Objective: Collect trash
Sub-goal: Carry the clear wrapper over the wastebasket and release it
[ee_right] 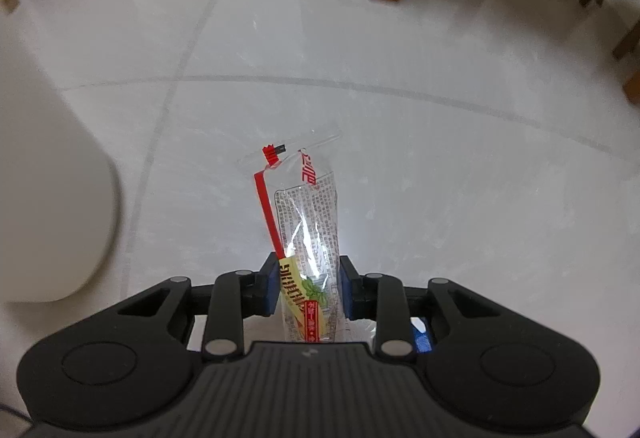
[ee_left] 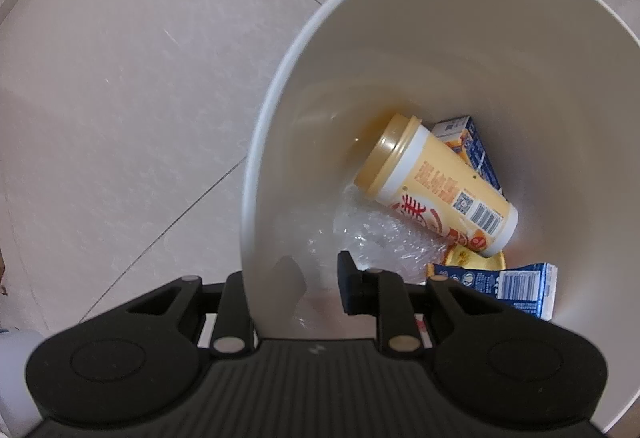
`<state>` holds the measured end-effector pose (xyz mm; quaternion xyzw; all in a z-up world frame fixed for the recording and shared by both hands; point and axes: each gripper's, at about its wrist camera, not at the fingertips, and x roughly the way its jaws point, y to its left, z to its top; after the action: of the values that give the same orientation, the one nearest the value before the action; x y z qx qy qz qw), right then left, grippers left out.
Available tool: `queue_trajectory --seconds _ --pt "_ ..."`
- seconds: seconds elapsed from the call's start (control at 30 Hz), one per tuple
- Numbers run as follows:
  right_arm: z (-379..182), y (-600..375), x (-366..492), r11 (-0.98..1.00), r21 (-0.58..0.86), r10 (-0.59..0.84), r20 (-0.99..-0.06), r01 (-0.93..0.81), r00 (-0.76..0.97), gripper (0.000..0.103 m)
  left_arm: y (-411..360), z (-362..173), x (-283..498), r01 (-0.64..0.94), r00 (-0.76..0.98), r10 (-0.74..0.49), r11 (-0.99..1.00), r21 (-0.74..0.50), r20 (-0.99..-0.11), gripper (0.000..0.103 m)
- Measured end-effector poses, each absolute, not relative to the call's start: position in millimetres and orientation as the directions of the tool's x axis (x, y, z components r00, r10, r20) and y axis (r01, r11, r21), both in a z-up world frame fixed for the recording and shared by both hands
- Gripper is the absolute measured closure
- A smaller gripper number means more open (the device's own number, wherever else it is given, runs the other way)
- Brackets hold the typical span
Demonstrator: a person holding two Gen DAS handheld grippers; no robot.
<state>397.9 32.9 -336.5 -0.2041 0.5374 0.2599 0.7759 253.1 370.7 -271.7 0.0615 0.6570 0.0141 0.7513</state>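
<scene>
We see our right gripper (ee_right: 307, 288), black with blue pads, closed on a clear plastic snack wrapper with a red strip and printed text (ee_right: 308, 222). The pads press on the wrapper's lower end, and its long axis runs straight out ahead of the gripper, over the pale tiled floor (ee_right: 460, 158). It appears lifted clear of the tiles.

Our left gripper (ee_left: 298, 288) points down and is nearly closed across the rim of a round white plastic bin (ee_left: 276, 86), one finger outside the wall and one inside, so we judge it is holding the bin steady. Inside the bin lie a yellow drink cup with a tan lid (ee_left: 432, 186), two blue cartons (ee_left: 500, 284), and crumpled clear film (ee_left: 372, 238).

In the right view, a blurred white curved shape at the far left is probably that bin (ee_right: 48, 198). We judge the wrapper must travel leftward to the bin's open mouth.
</scene>
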Motion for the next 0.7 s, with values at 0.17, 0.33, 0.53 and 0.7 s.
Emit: queue_trajectory --seconds 0.17,0.33,0.53,0.7 --pt "-258.0 47.6 367.3 0.718 -0.029 0.255 -0.918 -0.695 0.303 0.069 372.7 -270.9 254.1 0.044 0.137 0.085 0.995 0.092 -0.987 0.082" --pt "-181.1 84.2 337.9 0.632 -0.004 0.349 -0.891 -0.775 0.289 0.069 373.0 -272.8 254.5 0.035 0.138 0.088 0.995 0.094 -0.986 0.082" --pt "-142.8 145.5 309.2 0.521 0.059 0.460 -0.859 -0.852 0.222 0.068 374.3 -273.0 254.2 0.027 0.140 0.075 0.996 0.080 -0.987 0.082" --pt "-149.6 182.7 286.8 0.449 0.085 0.486 -0.858 -0.889 0.163 0.063 375.9 -272.1 254.3 0.019 0.140 0.055 0.998 0.059 -0.989 0.082"
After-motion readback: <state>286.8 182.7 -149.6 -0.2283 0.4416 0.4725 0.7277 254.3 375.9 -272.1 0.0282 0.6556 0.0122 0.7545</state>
